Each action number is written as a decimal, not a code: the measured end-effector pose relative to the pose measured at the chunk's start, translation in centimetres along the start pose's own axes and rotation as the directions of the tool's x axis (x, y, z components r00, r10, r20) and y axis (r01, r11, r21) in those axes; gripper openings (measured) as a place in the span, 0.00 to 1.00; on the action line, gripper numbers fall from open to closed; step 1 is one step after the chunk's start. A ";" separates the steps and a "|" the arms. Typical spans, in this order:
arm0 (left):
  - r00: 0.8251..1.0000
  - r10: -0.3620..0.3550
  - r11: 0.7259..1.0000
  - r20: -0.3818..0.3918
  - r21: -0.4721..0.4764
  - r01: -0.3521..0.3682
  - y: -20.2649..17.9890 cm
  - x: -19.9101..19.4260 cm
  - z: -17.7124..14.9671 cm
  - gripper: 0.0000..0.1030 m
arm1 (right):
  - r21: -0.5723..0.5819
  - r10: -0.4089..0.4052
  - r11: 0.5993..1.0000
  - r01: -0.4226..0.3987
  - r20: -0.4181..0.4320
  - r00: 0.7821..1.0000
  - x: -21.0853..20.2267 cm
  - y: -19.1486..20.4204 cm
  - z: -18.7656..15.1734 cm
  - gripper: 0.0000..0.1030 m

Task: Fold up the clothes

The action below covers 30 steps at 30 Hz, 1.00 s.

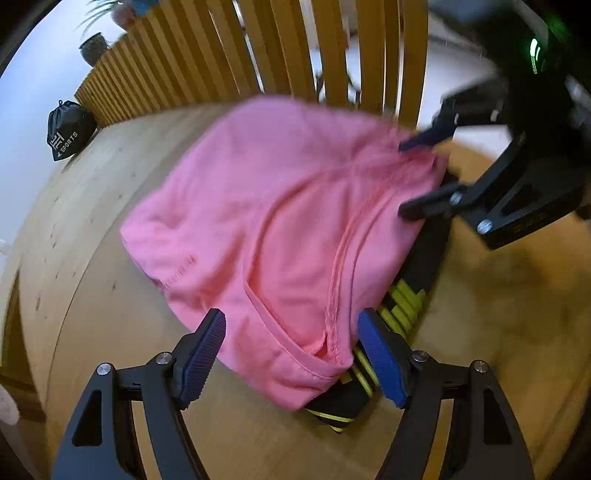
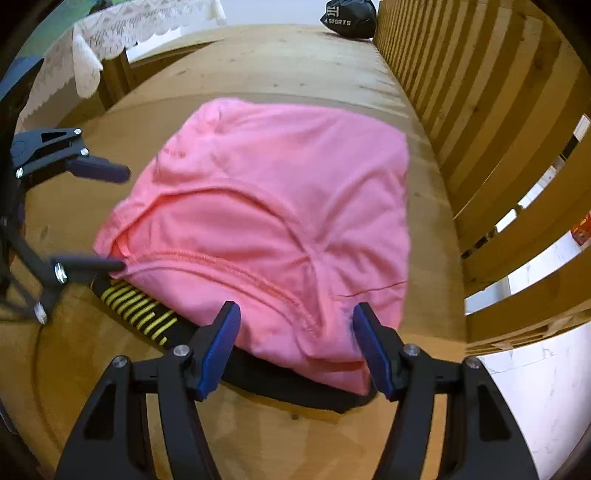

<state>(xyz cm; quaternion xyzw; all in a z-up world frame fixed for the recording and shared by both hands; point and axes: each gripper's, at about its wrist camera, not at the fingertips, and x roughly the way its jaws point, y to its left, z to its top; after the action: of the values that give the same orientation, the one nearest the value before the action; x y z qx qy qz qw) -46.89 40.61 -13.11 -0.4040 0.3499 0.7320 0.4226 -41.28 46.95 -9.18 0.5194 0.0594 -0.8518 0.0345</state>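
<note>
A folded pink garment [image 1: 280, 206] [image 2: 273, 206] lies on the wooden table [image 1: 92, 258] [image 2: 277, 59], on top of a black garment with yellow stripes [image 1: 402, 302] [image 2: 140, 310]. My left gripper [image 1: 291, 332] [image 2: 120, 218] is open, its blue pads either side of the pink garment's near corner and not closed on the cloth. My right gripper [image 2: 295, 314] [image 1: 410, 177] is also open at another edge of the pink garment, pads apart with cloth between them. The striped garment is mostly hidden under the pink one.
A wooden slatted railing [image 1: 184, 66] [image 2: 461, 92] runs along the table's far side. A black sports bag [image 1: 68, 133] [image 2: 349, 18] sits at the far end. A lace-covered table [image 2: 110, 33] stands beyond, and a potted plant [image 1: 94, 46] rests on the railing.
</note>
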 end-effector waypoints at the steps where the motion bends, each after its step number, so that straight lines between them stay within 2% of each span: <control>1: 1.000 -0.007 1.000 -0.021 -0.003 0.007 -0.3 0.4 -0.6 0.72 | -0.011 -0.013 1.000 0.013 -0.007 1.000 0.4 0.1 0.3 0.61; 6: 0.999 -0.048 0.994 0.012 -0.100 0.049 2.7 1.7 -0.7 0.81 | -0.028 -0.038 0.999 0.039 0.016 0.999 1.8 0.5 1.4 0.64; 10: 1.000 0.018 0.995 0.025 -0.096 -0.015 4.7 2.5 0.7 0.83 | -0.026 -0.050 0.998 0.051 0.032 0.998 3.3 0.1 3.7 0.64; 18: 0.999 0.029 0.976 0.039 -0.216 -0.020 8.9 4.5 3.8 0.83 | -0.032 -0.107 0.994 0.108 0.045 0.993 6.8 -2.0 9.8 0.64; 21: 0.999 0.029 0.966 0.046 -0.258 -0.016 10.1 5.5 4.8 0.83 | -0.018 -0.126 0.992 0.127 0.043 0.991 7.5 -2.7 11.0 0.64; 25: 0.999 0.027 0.957 0.043 -0.289 -0.013 10.2 5.8 4.4 0.83 | 0.008 -0.137 0.991 0.137 0.033 0.990 7.8 -3.1 11.3 0.64; 30: 0.998 0.061 0.953 0.029 -0.300 -0.049 9.2 4.1 2.5 0.83 | 0.079 -0.159 0.985 0.156 0.034 0.987 4.8 -2.9 9.7 0.64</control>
<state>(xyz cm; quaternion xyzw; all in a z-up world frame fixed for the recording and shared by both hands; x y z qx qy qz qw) -57.26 40.45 -14.15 -0.4396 0.2381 0.7955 0.3424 -52.37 48.49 -8.86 0.4968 0.0672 -0.8637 -0.0516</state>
